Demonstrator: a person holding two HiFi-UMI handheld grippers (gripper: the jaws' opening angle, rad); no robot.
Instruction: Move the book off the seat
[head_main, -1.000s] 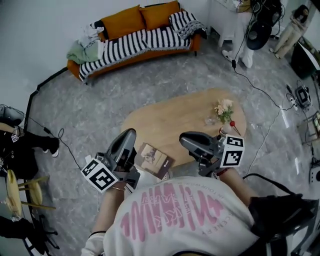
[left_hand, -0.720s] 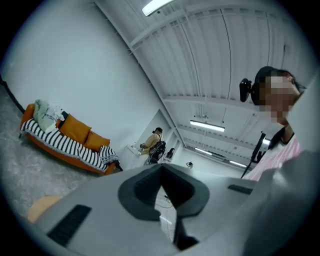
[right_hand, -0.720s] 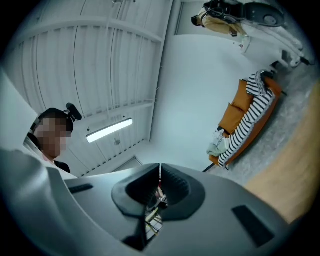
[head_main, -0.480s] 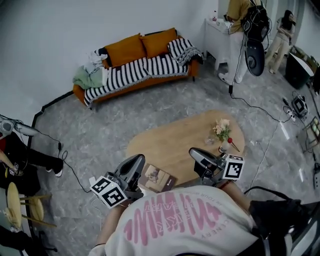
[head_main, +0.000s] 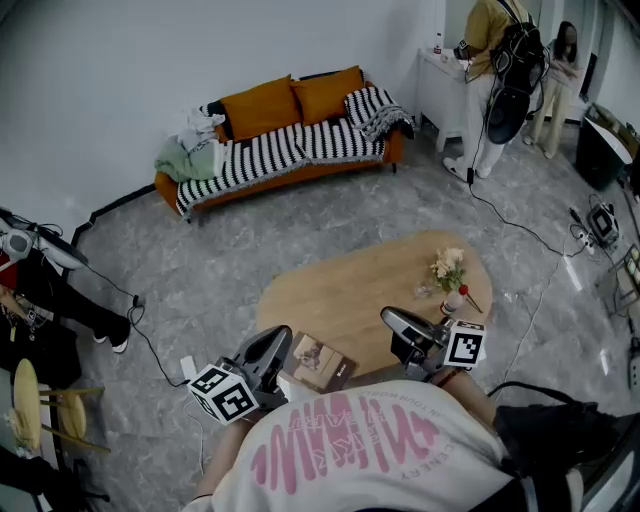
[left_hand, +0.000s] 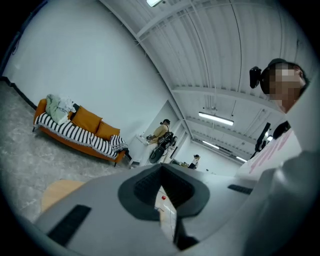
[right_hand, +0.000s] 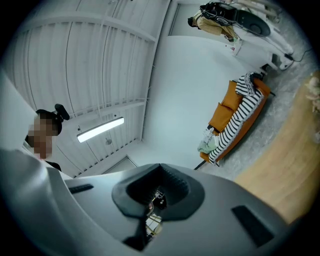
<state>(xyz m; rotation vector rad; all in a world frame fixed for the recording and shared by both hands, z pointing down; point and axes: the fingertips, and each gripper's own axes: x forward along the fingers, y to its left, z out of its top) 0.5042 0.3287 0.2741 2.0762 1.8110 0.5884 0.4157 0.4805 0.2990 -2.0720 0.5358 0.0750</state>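
Observation:
A small book (head_main: 320, 362) lies flat on the oval wooden table (head_main: 360, 285), near its front edge and between my two grippers. My left gripper (head_main: 277, 338) hovers just left of the book, shut, with nothing in it. At the book's right my right gripper (head_main: 391, 318) hangs over the table edge, also shut and empty. The orange sofa (head_main: 285, 135) with a striped blanket stands at the back wall. In the left gripper view the left gripper (left_hand: 161, 186) points up toward the ceiling. The right gripper (right_hand: 151, 199) is tilted upward too in the right gripper view.
A small vase of flowers (head_main: 448, 270) and a red object (head_main: 463, 291) stand on the table's right end. People (head_main: 495, 60) stand at the back right by a white cabinet. Cables (head_main: 520, 235) cross the floor. A round stool (head_main: 35, 400) is at the left.
Both grippers have drawn back toward the person and sit lower in the head view. The book stays on the table. The camera has tilted up, showing more of the room.

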